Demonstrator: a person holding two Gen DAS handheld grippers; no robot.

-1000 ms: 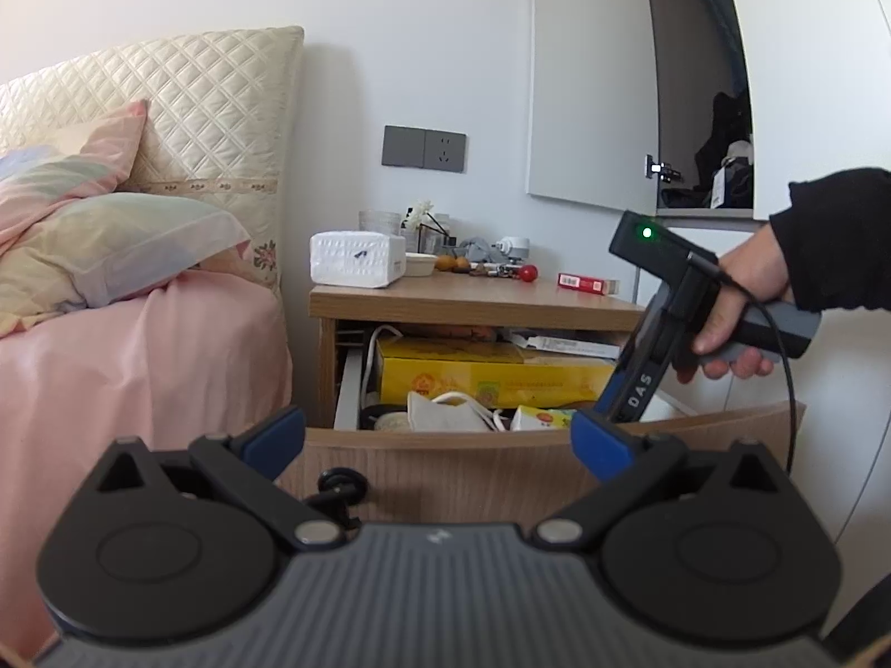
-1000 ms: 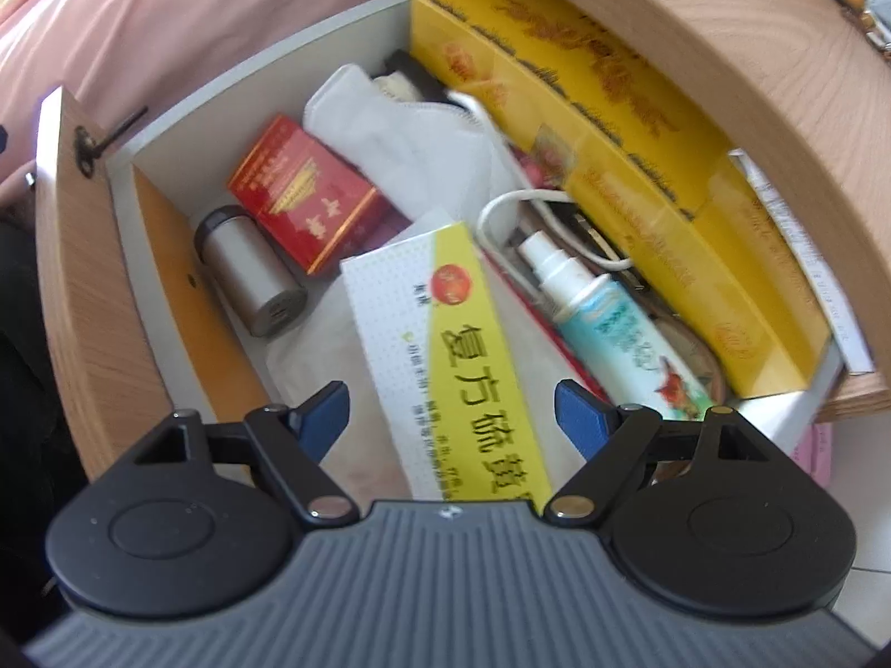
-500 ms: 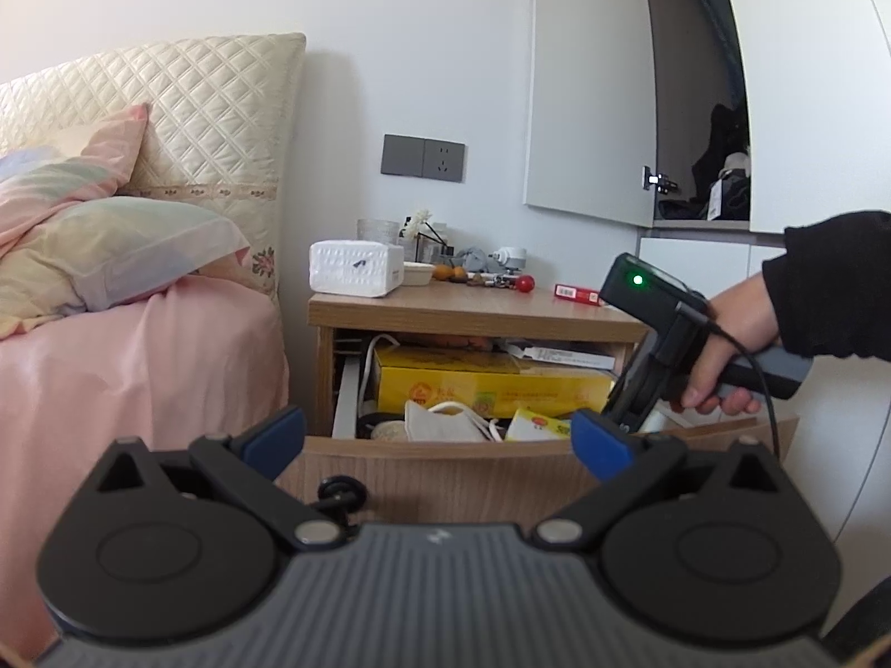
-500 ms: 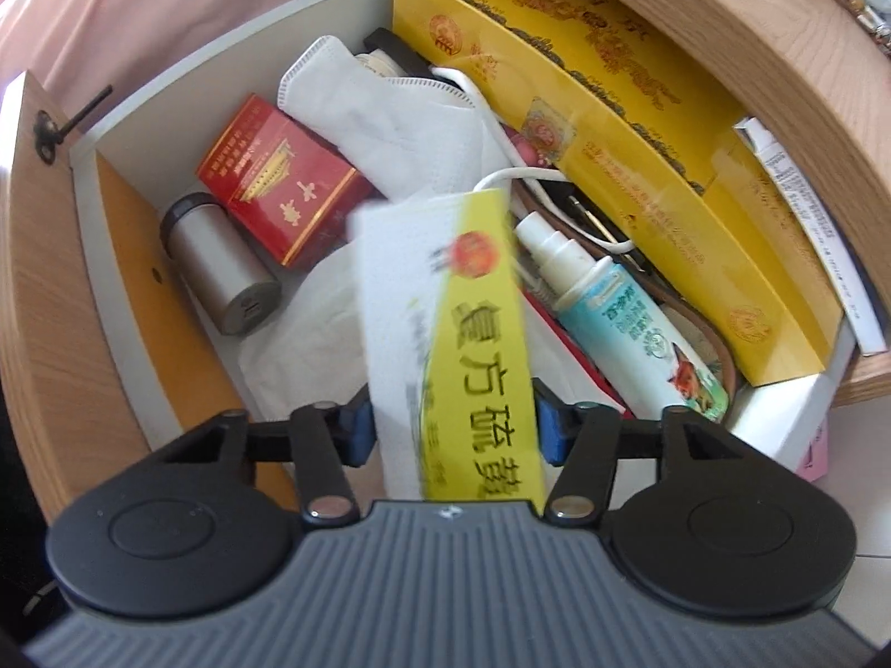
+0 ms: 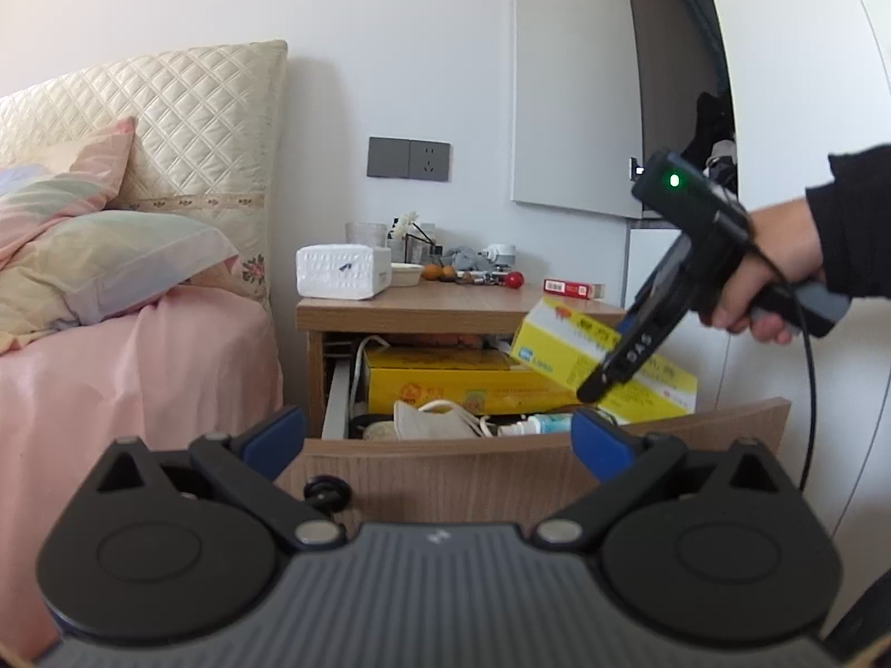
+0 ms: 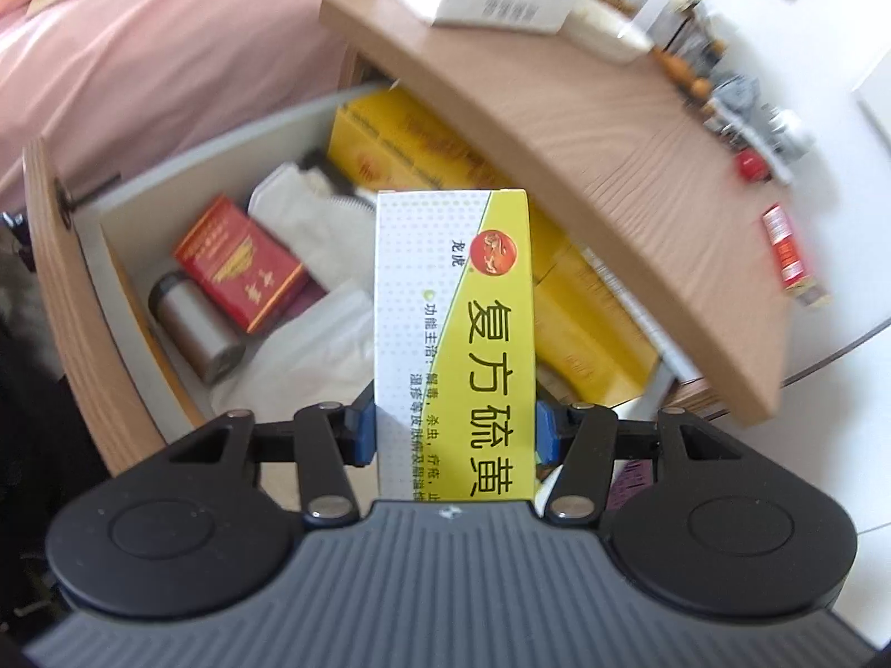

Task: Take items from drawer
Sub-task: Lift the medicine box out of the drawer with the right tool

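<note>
the right gripper (image 6: pixel 452 427) has its blue pads (image 6: pixel 362 428) closed against both long sides of a white-and-yellow box (image 6: pixel 454 334), which stands straight up the middle of the right wrist frame, lifted clear above the open drawer (image 6: pixel 100 234). in the left wrist view the same box (image 5: pixel 562 345) hangs tilted at centre right, over the drawer's right end. the left gripper (image 5: pixel 439 440) is spread wide with nothing between its fingers, low in its frame before the drawer front (image 5: pixel 445 479). left in the drawer: a red pack (image 6: pixel 239 270), a silver cylinder (image 6: pixel 192 334), a white mask (image 6: pixel 300 222) and a long yellow box (image 6: pixel 401 145) toward the back.
</note>
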